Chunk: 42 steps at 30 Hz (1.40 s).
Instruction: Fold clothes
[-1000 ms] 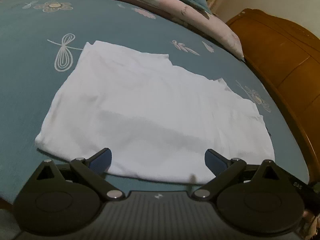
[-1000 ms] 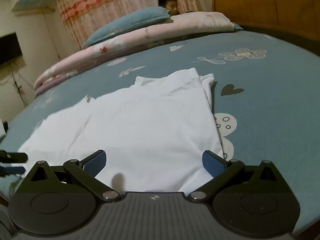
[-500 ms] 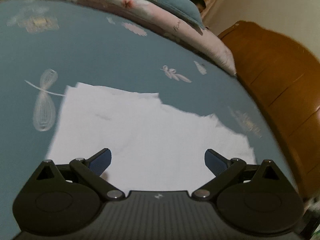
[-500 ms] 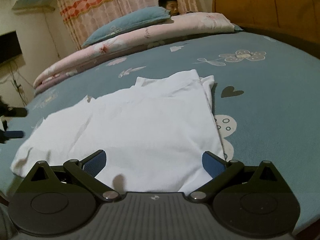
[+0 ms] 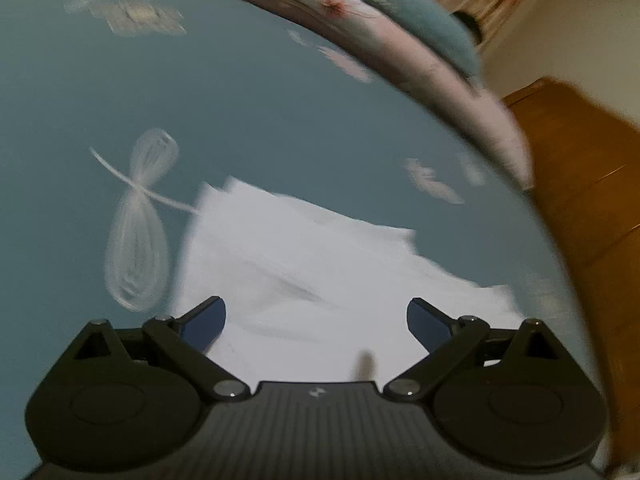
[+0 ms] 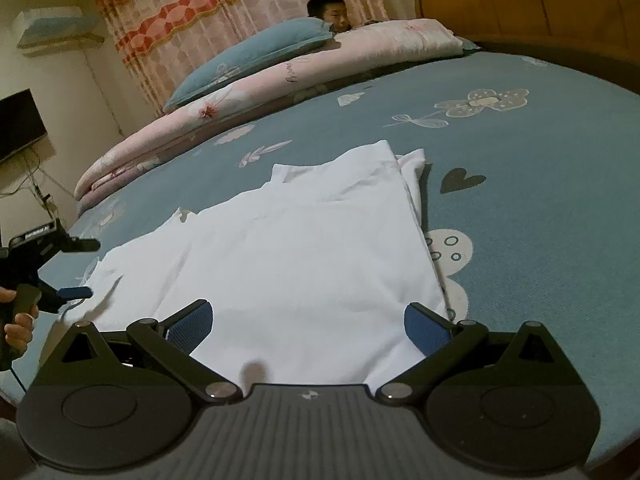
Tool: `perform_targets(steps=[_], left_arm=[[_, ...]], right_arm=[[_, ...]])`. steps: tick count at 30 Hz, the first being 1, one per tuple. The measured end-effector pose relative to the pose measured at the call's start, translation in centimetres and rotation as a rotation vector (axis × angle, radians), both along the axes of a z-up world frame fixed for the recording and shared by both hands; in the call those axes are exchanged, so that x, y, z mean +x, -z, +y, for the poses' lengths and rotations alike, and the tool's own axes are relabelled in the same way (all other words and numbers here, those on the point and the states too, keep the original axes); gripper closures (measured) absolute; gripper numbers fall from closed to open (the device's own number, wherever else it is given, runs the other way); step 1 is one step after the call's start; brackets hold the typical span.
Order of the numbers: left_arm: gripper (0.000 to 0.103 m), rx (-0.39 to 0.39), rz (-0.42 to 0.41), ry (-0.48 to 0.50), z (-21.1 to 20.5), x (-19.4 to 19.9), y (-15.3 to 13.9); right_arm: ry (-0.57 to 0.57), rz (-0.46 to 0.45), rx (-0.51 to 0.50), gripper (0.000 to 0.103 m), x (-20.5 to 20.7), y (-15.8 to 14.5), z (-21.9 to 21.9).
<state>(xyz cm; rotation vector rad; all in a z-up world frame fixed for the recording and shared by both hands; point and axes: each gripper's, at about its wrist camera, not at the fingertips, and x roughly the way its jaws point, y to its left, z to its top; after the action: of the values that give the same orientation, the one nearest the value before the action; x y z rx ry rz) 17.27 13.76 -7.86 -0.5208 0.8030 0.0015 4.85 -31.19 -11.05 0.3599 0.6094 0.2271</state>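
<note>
My left gripper has swung up and fwd over the white garment; its view is now blurred w/ motion. From my right cam, it has risen at the far left, above the garment's left edge.

This is a bedroom in a home. A wide bed fills the room, spread with a teal sheet printed with dragonflies, flowers and hearts. At twelve o'clock a rolled pink floral quilt lies along the far edge with a teal pillow on top, and a person sits behind it. Patterned red and cream curtains hang beyond. At ten o'clock an air conditioner sits high on the wall above a dark television. Wooden furniture stands at two o'clock.
</note>
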Motion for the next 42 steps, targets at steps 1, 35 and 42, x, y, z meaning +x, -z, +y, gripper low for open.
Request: perform_targets(steps=[1,35,42], left_arm=[[0.006,-0.031,-0.006,0.017,0.1,0.2,-0.3],[0.003,-0.098,-0.068,0.310,-1.3,3.4,1.9],[0.003,-0.065,-0.067,0.305,-1.0,2.7,1.7]], right_arm=[[0.000,0.000,0.001,0.000,0.0,0.0,0.0],[-0.101,0.008,-0.005,0.000,7.8,-3.9,5.4],[-0.023,0.151,-0.049,0.000,10.8,-1.8,3.3]])
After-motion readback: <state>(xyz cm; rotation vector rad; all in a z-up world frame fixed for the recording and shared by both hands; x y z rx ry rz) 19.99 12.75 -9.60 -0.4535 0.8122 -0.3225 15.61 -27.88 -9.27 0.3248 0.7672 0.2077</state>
